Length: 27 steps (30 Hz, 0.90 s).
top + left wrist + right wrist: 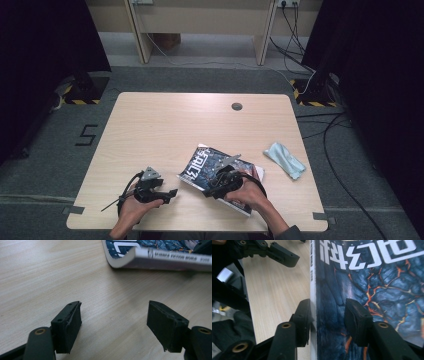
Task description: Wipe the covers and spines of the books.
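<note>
The magazine (220, 176) lies flat near the table's (165, 130) front edge, a little right of the middle and askew to that edge, with its near corner close to the edge and partly under the person's right hand (250, 192). Bare wood stretches from it to the far edge and the left edge; a round grommet (237, 106) sits by the far edge. A pale blue cloth (285, 159) lies crumpled near the right edge, apart from the magazine.

The left gripper (170, 192) rests low near the front edge, just left of the magazine, its jaws spread wide with nothing but wood between them; in the left gripper view the magazine's spine (175, 260) runs across the top, cut off at the right.

The right gripper (329, 320) is over the magazine's spine edge. Its jaws stand part open, one outside the spine, the other over the cover, and whether either pad touches the paper is hard to tell. The cover is dark blue rock veined with orange cracks, with large white characters; the small spine print is blurred.
</note>
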Available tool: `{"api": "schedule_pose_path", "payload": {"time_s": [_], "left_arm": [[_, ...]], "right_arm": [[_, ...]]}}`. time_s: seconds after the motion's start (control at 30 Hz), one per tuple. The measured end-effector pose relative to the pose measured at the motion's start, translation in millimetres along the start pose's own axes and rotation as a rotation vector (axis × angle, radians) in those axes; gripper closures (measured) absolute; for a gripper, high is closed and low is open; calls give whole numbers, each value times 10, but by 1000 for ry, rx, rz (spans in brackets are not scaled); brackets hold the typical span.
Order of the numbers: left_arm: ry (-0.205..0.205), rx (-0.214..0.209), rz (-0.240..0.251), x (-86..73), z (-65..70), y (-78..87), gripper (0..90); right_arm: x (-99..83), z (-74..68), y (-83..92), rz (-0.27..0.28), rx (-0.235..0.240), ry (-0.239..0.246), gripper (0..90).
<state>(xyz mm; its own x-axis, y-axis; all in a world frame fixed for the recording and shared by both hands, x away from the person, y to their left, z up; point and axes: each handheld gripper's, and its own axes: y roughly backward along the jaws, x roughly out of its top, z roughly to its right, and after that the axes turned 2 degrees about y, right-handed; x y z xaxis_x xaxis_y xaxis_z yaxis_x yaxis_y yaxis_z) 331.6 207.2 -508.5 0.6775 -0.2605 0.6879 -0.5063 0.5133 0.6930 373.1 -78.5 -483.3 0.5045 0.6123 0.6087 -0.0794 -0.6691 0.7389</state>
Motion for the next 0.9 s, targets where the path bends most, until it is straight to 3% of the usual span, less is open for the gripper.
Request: {"api": "schedule_pose_path", "payload": {"time_s": [0.1, 0.17, 0.23, 0.33, 0.77, 0.83, 0.9], "left_arm": [[0, -1, 0, -3, 4, 1, 270], [3, -3, 2, -4, 13, 7, 270], [3, -6, 4, -2, 22, 7, 270], [0, -10, 3, -3, 33, 10, 270], [-16, -48, 10, -9, 147, 9, 277], [-20, -58, 9, -14, 178, 1, 280], [-26, -70, 6, -19, 212, -2, 280]], "right_arm": [[-25, -2, -28, -8, 19, -5, 576], [-43, 22, -36, -21, -19, 1, 558], [-67, 61, -16, -8, -4, -26, 554], [-89, 135, 38, 5, -37, -32, 548], [-125, 405, 273, 58, -276, -74, 386], [-156, 490, 320, 66, -326, -97, 363], [-167, 514, 334, 69, -339, -114, 359]]}}
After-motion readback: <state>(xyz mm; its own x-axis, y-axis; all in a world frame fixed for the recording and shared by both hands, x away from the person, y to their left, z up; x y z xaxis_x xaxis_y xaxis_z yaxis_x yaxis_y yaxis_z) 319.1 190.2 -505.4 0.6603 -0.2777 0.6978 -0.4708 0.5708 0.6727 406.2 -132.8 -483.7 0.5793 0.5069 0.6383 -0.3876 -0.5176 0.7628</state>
